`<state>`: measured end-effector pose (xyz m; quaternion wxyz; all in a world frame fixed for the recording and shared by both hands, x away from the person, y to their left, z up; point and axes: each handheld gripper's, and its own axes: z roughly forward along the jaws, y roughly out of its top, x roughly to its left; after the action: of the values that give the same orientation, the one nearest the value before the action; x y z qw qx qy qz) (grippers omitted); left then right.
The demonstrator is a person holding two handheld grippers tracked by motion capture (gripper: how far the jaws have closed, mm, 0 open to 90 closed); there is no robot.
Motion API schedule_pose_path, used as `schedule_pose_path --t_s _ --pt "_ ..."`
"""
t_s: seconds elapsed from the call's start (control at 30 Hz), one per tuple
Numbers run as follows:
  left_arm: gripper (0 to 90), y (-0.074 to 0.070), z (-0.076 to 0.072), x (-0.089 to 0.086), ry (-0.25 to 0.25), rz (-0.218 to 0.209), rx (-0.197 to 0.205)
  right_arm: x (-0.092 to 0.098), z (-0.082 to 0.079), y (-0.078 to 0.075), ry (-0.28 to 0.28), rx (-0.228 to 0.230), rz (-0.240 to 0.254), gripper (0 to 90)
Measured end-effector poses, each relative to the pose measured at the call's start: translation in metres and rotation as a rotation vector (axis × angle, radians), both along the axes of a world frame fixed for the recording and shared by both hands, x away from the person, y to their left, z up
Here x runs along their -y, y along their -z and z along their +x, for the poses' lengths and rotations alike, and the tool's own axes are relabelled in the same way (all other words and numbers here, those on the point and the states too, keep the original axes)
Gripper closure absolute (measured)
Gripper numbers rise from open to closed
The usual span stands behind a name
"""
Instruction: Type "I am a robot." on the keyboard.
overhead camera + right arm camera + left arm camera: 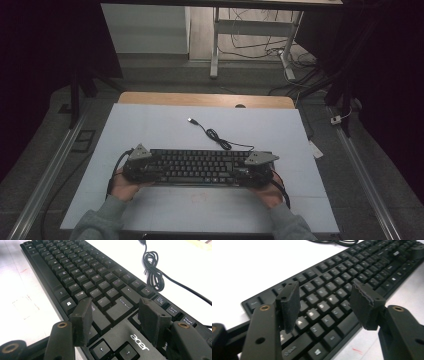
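Note:
A black Acer keyboard (pixel 200 165) lies crosswise on the white table top, near the person's side. Its black cable (pixel 220 139) curls away from the back edge and ends in a USB plug (pixel 191 120). My left gripper (pixel 151 170) is at the keyboard's left end, my right gripper (pixel 246 172) at its right end. In the left gripper view the left gripper (pixel 325 291) stands open above the left-hand keys of the keyboard (pixel 332 277), its pads off them. The right gripper (pixel 115 305) stands open over the logo and arrow keys of the keyboard (pixel 75 267), beside the coiled cable (pixel 152 272).
The white table top (pixel 150 130) stretches far beyond the keyboard to a wooden back edge (pixel 200 98). A faint red mark (pixel 200 196) sits on the surface just in front of the keyboard. Desk legs and loose cables (pixel 260 47) lie on the floor behind.

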<state>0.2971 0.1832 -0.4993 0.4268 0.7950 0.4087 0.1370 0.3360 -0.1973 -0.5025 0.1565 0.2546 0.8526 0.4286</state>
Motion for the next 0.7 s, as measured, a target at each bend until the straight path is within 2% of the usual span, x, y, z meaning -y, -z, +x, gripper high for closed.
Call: schedule_pose_path --t_s 0.2,0.5,0.7 --pt "51.1 -0.002 -0.004 0.01 0.053 -0.01 0.002 -0.001 -0.001 0.0 -0.003 0.004 -0.004 45.1" --pt "63.9 0.002 -0.006 0.025 0.104 0.023 -0.012 0.0 -0.001 0.0 0.0 0.004 -0.006 45.1" --pt "81.1 0.006 -0.006 0.033 0.139 0.056 -0.025 -0.002 -0.001 0.001 0.0 -0.001 -0.011 45.1"
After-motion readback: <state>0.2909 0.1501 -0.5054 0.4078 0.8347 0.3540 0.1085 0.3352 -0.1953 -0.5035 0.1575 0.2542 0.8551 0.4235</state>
